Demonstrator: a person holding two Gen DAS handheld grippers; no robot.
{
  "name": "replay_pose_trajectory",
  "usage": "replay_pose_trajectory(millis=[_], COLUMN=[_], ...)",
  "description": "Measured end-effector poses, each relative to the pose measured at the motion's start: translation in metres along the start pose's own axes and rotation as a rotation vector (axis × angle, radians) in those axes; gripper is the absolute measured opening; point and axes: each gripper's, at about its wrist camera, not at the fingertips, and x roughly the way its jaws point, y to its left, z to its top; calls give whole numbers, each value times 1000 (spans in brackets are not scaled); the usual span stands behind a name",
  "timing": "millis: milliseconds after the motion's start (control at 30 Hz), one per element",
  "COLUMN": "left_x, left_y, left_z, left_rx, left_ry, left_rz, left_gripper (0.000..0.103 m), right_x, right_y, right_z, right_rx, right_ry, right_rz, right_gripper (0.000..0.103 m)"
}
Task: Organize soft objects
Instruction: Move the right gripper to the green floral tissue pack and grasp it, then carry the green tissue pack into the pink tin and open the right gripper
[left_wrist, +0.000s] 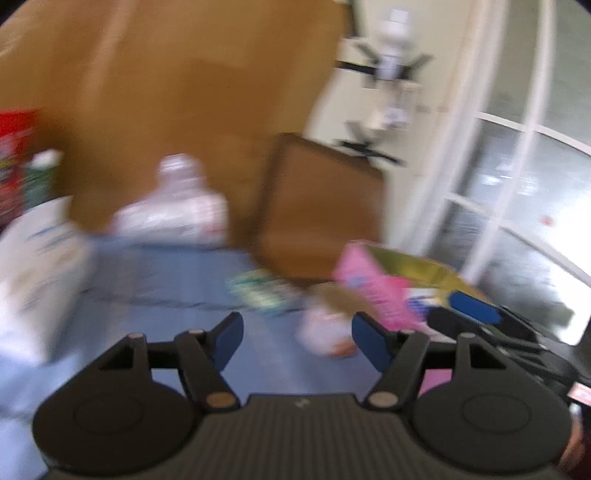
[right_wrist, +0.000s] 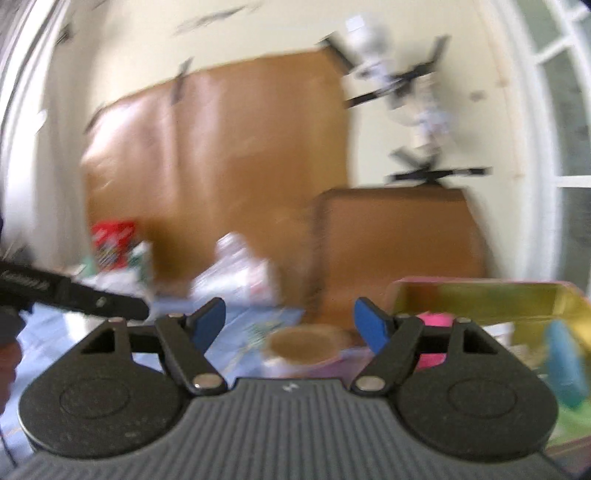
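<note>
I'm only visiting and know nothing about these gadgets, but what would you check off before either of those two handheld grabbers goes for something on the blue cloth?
1. Left gripper empty, fingers apart: ok, nothing sits between them.
2. Right gripper empty, fingers apart: ok, only the scene behind shows through the gap.
3. Clear view of a target: not ok, both views are smeared by blur.
4. What the round pale object ahead of the left gripper is: cannot tell, too blurred.
5. Pink-and-yellow box open to take items: ok, its inside shows in the right wrist view.
6. The two grippers clear of each other: cannot tell; each reaches into the edge of the other's view.
</note>
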Motion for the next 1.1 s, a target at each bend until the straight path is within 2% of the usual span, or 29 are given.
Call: replay_pose_trajectory(millis=[67, 133, 233, 333, 467, 567, 667, 833, 900, 933, 967, 1033, 1100], left_x=[-5, -5, -1, 4, 2, 1, -1, -3, -4, -4, -4, -5, -7], left_y=[29, 52, 74, 89, 94, 93, 94, 94, 94, 95, 95, 98, 102], left_z=[-10, -18, -29, -34, -35, -36, -36, -37, -37, -37, -37, -37, -37], left_rx=[-33, -69, -116, -167, -191, -199, -204, -204, -207, -210, -214, -226, -248], left_ry=[16, 37, 58, 72, 47, 33, 15, -3, -8, -10, -12, -15, -28], left_rz=[86, 139, 159, 138, 107, 94, 91, 81, 77, 76, 74, 73, 86], left_gripper=[67, 67, 67, 67, 69, 71, 71, 73, 74, 74, 75, 75, 75], right_x=[14, 28, 48, 70, 120, 178, 238, 286, 292, 294, 290, 283, 273], right_y=[20, 37, 54, 60, 68, 49, 35, 22, 17, 17, 17, 17, 28], right_z=[-7, -16, -18, -6, 28, 48, 48, 28, 20, 16, 15, 16, 16], right_rx=[-28, -62, -87, -112, -175, -179, -169, -211, -180, -171, -149, -93, -91], right_ry=[71, 134, 228, 279, 367, 506, 697, 907, 965, 981, 969, 960, 950], right_rz=[49, 88, 118, 142, 113, 74, 32, -57, -30, -15, 9, 68, 118], right_gripper=[78, 78, 77, 75, 77, 85, 87, 88, 86, 81, 79, 56, 56])
